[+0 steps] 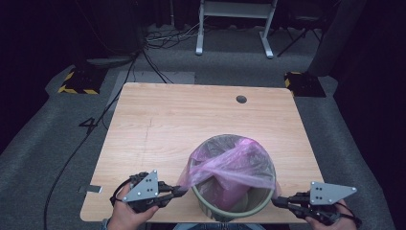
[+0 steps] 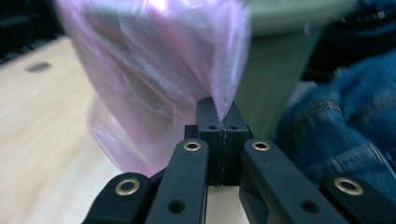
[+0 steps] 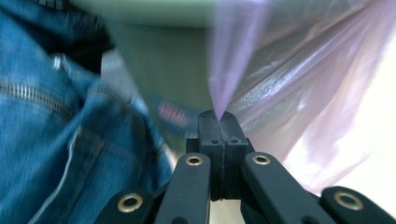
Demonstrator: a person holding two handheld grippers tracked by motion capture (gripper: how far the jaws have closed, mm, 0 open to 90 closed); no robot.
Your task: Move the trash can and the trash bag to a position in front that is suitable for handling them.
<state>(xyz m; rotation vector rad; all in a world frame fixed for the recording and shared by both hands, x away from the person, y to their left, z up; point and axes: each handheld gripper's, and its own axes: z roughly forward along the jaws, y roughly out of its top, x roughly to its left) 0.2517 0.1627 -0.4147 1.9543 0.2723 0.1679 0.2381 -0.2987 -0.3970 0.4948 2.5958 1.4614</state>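
A pink plastic bag (image 1: 230, 165) is draped in and over a grey-green bin (image 1: 233, 207), which stands at the near edge of the wooden table (image 1: 158, 124), between the two grippers. Part of the bag hangs down inside the bin, and its upper edge is spread across the rim and stretched out to both sides.

The left corner of the bag is pinched in the left gripper (image 1: 179, 190), just beside the bin's left wall; in the left gripper view the jaws are seen pressed together with the thin film (image 2: 159, 74) caught at their tips. The right edge is clamped the same way by the right gripper (image 1: 276, 201), close to the bin's right wall, and in the right gripper view a drawn-out point of film (image 3: 280, 84) is seen rising from the closed jaws. Each gripper is held by a hand at the table's near edge.

The rest of the tabletop is bare wood, with a small dark round hole (image 1: 241, 99) near the far edge. Blue denim (image 3: 60, 140) is seen close behind the bin in both gripper views. On the grey floor beyond the table, black cables (image 1: 158, 38), white frame legs (image 1: 234, 24) and two black-and-yellow striped blocks (image 1: 79, 81) are seen, well apart from the bin. Nothing is seen between the grippers and the bag.
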